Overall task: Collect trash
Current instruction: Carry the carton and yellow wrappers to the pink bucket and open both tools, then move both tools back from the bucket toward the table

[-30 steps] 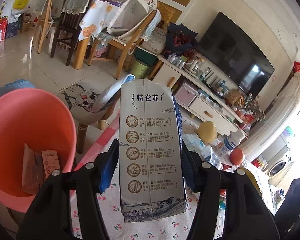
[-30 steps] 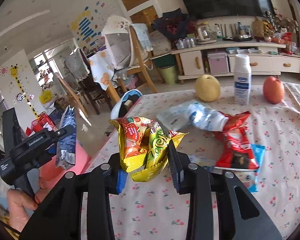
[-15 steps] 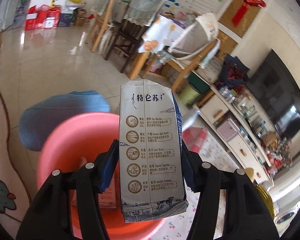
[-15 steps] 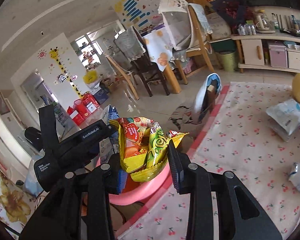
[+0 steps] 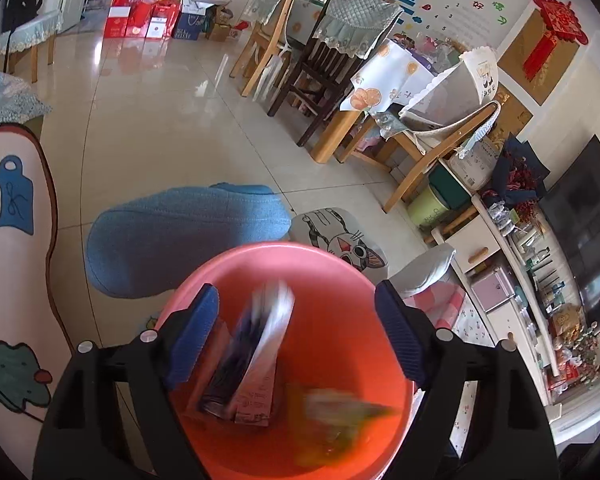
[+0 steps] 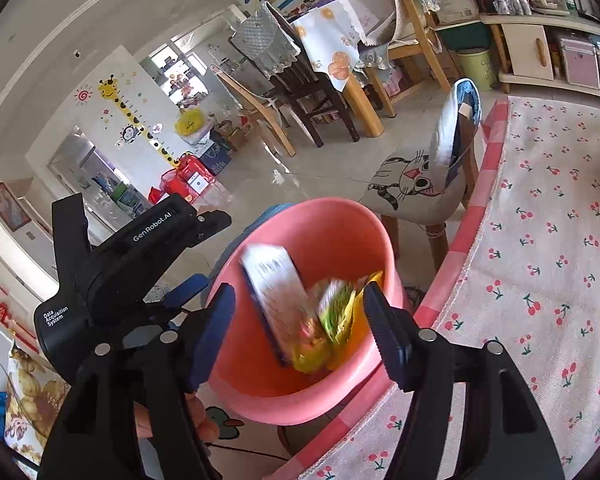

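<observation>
Carton below parted left gripper

Family living room, dining chairs, television, likely a child's giraffe height chart

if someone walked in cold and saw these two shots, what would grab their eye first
The round pink plastic basin fills the lower middle of both views, beside the cherry-print tablecloth. Inside it, blurred, are a grey-white milk carton and a yellow-green crinkly snack wrapper. The left gripper and right gripper both hang open over it, blue pads spread wide.
</observation>
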Tool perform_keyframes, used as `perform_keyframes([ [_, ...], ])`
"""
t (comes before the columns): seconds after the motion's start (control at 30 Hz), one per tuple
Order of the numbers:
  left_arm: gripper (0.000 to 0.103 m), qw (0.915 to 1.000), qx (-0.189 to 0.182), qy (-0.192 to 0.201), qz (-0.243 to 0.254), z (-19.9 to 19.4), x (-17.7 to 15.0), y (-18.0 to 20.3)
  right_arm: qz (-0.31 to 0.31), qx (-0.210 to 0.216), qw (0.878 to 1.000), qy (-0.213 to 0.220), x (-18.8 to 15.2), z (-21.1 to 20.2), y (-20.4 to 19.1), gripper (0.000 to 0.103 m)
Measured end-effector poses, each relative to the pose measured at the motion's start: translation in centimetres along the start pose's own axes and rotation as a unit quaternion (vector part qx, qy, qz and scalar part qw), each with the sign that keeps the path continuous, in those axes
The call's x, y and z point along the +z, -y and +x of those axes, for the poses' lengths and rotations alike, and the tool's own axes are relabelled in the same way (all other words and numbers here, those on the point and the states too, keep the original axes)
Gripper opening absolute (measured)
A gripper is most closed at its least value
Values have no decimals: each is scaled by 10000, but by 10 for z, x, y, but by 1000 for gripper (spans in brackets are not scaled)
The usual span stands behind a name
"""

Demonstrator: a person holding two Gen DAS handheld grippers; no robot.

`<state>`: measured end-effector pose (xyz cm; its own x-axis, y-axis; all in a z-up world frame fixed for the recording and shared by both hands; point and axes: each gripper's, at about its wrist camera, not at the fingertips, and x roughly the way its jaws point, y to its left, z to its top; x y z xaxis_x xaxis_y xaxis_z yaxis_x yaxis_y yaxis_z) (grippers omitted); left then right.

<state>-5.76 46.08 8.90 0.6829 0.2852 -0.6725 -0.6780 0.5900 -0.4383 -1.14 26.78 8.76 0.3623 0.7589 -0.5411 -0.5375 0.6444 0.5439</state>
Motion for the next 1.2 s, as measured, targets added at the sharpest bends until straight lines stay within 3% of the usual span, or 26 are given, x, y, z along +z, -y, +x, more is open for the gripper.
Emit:
perform_keyframes([
  [0.13, 85, 9996, -106, 138, 225, -5, -5, 11, -87, -348, 9992, 200, -6, -23, 14, 85],
  [0.27, 90, 9979, -301, 380, 440, -11, -11, 24, -231, -799, 9961, 300, -14, -43, 27, 89],
  [0.53, 97, 9875, -928, 878, 924, -25, -28, 56, -127, -1260, 9917, 236, -33, -71, 62, 89],
  [0.83, 97, 9724, -1106, 745, 1914, -33, -49, 94, -464, -1714, 9833, 401, -45, -101, 75, 89],
  [0.97, 97, 9723, -869, 558, 2095, -30, -55, 101, -609, -1886, 9790, 475, -51, -112, 78, 91],
  [1.2, 97, 9683, -828, 304, 2337, -24, -65, 109, -669, -2098, 9733, 640, -59, -130, 89, 92],
])
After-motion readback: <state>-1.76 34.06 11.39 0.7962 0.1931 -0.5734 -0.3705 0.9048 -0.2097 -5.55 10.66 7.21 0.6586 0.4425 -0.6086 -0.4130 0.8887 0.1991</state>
